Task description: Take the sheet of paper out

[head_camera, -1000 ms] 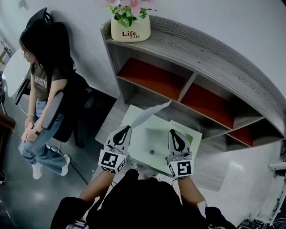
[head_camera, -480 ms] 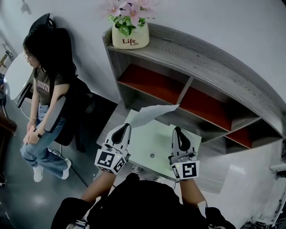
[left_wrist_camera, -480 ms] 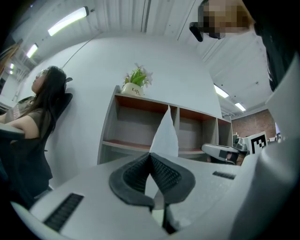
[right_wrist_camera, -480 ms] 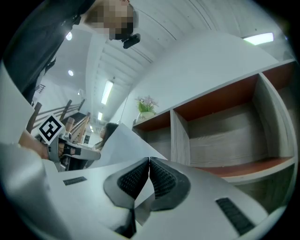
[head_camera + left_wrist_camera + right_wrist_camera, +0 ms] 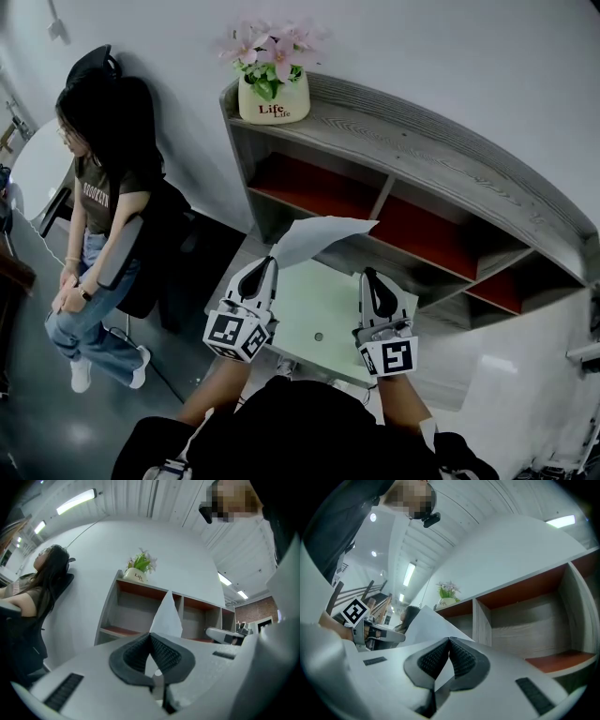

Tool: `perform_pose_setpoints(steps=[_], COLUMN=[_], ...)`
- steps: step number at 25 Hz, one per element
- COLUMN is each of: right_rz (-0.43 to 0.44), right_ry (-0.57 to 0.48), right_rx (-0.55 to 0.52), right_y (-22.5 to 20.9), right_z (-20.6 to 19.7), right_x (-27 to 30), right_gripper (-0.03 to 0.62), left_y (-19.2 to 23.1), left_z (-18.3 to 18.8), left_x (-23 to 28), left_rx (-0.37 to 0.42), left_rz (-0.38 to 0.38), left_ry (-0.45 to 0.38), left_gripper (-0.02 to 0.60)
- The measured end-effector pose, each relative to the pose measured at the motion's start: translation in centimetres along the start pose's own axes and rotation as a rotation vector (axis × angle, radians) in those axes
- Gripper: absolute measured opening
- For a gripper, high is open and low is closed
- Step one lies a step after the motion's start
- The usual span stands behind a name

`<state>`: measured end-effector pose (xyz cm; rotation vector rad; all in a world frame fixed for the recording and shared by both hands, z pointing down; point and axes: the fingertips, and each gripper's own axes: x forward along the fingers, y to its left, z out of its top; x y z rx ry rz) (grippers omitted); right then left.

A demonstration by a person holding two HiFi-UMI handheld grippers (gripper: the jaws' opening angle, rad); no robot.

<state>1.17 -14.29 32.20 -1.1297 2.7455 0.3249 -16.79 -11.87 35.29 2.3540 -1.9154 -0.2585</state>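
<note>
Two grippers are at work over a pale green folder [image 5: 319, 305] held in front of a grey shelf unit [image 5: 441, 150]. The left gripper [image 5: 266, 270] has its jaws pinched fully together on the near corner of the sheet of paper [image 5: 322, 234]. In the left gripper view the white sheet runs up from between the ribbed pads as a tall point. The right gripper [image 5: 369, 279] is likewise clamped tight on a thin pale edge. Judging by the head view, where its tip lies at the folder's far right side, that edge is probably the folder's own. Compared with a second ago, both grippers have come up, and the folder with them. The sheet, which then showed as a narrow strip slanting toward the shelves, now spreads wider and flatter above the folder's far edge. I read that as the paper sliding further out while the folder is held back, so the pull looks well under way. Whether the sheet's lower edge is already free of the folder cannot be told, since the left gripper covers that spot. A flower pot [image 5: 273, 98] stands on top of the shelves. A seated person [image 5: 98, 202] is well off to the left, clear of the work.
</note>
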Motion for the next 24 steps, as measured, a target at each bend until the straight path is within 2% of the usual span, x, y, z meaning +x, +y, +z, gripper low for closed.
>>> perform_pose_setpoints(steps=[5,10,24], right_rz=[-0.009,0.001,-0.027], right_ry=[-0.002,0.02,0.057], right_rx=[-0.009,-0.005,-0.027], right_y=[-0.4,-0.5,-1.3], right_z=[0.6,0.2,-0.1], right_x=[0.2,0.3,-0.6], right_gripper=[0.021,0.021,0.021], left_y=[0.0,-0.9,-1.2], left_z=[0.0,-0.5,-1.0], left_x=[0.2,0.5,0.6], left_rx=[-0.015,0.012,0.013], left_rz=[0.007,-0.008,0.0], left_ry=[-0.001,-0.002,0.004], left_gripper=[0.006,0.006,0.006])
